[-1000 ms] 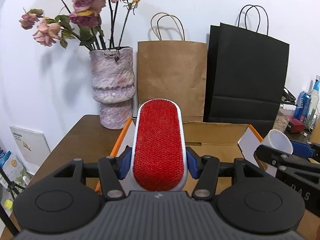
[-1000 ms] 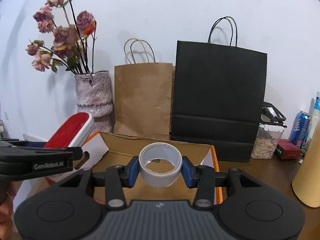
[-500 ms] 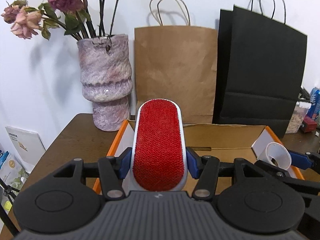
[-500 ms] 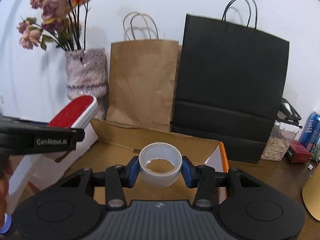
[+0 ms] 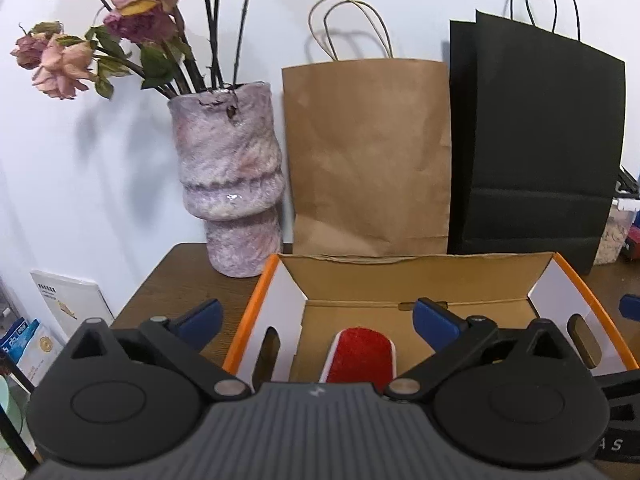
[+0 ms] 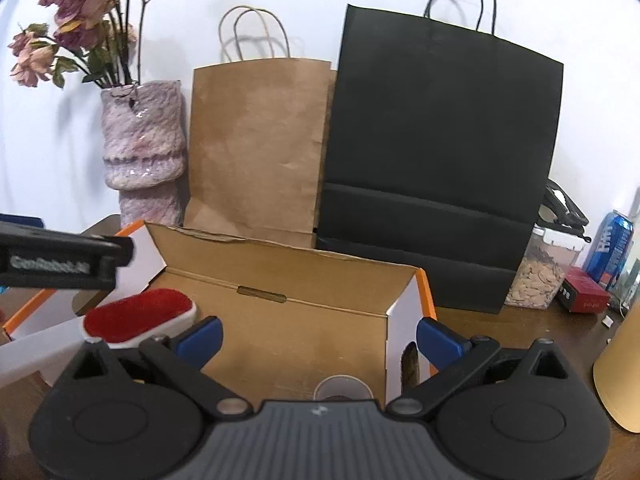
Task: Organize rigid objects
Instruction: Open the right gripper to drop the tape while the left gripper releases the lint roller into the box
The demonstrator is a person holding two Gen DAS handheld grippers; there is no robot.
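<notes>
An open cardboard box (image 5: 400, 280) with orange edges and white flaps stands on the wooden table; it also shows in the right wrist view (image 6: 288, 280). A red lint brush (image 5: 360, 354) with a white body lies inside it at the left; it also shows in the right wrist view (image 6: 138, 316). A white tape roll (image 6: 342, 390) lies on the box floor at the right. My left gripper (image 5: 316, 316) is open and empty above the brush. My right gripper (image 6: 318, 334) is open and empty above the tape roll.
A pink stone vase (image 5: 230, 184) with dried roses stands behind the box at left. A brown paper bag (image 5: 368, 156) and a black paper bag (image 5: 536, 152) lean on the wall. A jar (image 6: 536, 276), a red box (image 6: 586, 294) and a blue can (image 6: 612, 252) stand at right.
Both grippers have opened. The red lint brush has dropped from the left gripper into the box, and the tape roll has dropped from the right gripper into the box.
</notes>
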